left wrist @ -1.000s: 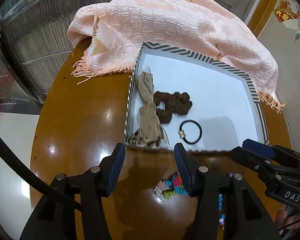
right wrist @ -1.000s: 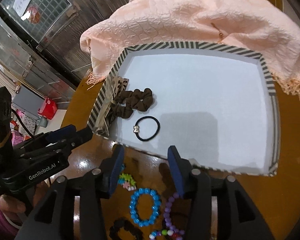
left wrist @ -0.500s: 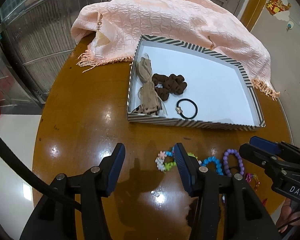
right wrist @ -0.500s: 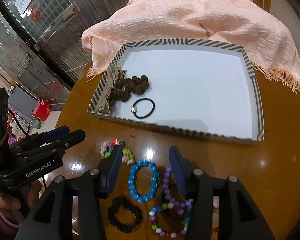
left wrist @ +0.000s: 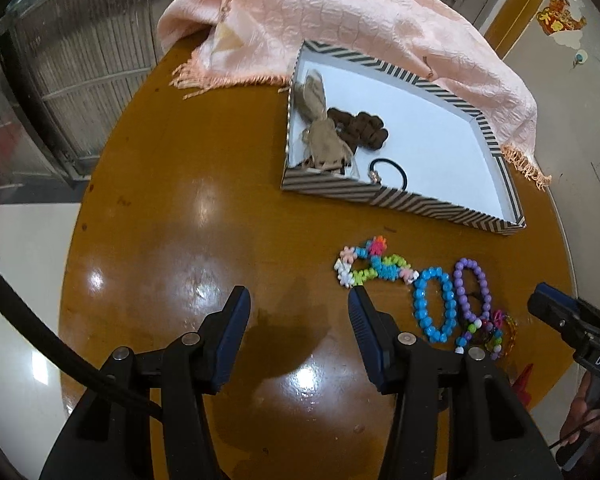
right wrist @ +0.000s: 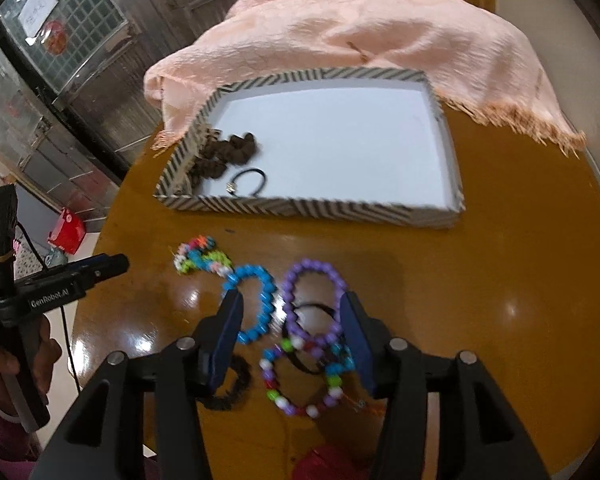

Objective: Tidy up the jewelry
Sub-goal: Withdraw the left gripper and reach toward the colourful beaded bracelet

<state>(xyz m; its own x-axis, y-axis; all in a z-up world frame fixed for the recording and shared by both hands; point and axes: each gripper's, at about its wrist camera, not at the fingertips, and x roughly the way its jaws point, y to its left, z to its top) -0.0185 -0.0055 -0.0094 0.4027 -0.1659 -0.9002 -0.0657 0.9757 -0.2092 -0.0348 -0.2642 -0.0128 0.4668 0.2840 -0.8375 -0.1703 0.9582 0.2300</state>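
A: Nearest, the right tool (right wrist: pixel 290 330) hangs empty, jaws opening above the purple bracelet (right wrist: pixel 315 299); the left tool (left wrist: pixel 298 334) gapes empty.

B: So the bracelets wait on the counter (left wrist: pixel 188 216); farther off, the striped tray (right wrist: pixel 312 205) holds three hair pieces.

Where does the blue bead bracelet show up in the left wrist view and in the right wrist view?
Left wrist view: the blue bead bracelet lies on the table at lower right, right of the left gripper's fingers.
Right wrist view: it lies at lower centre, partly behind the right gripper's left finger.
Shared landmark: the purple bead bracelet beside it, with the striped tray beyond.
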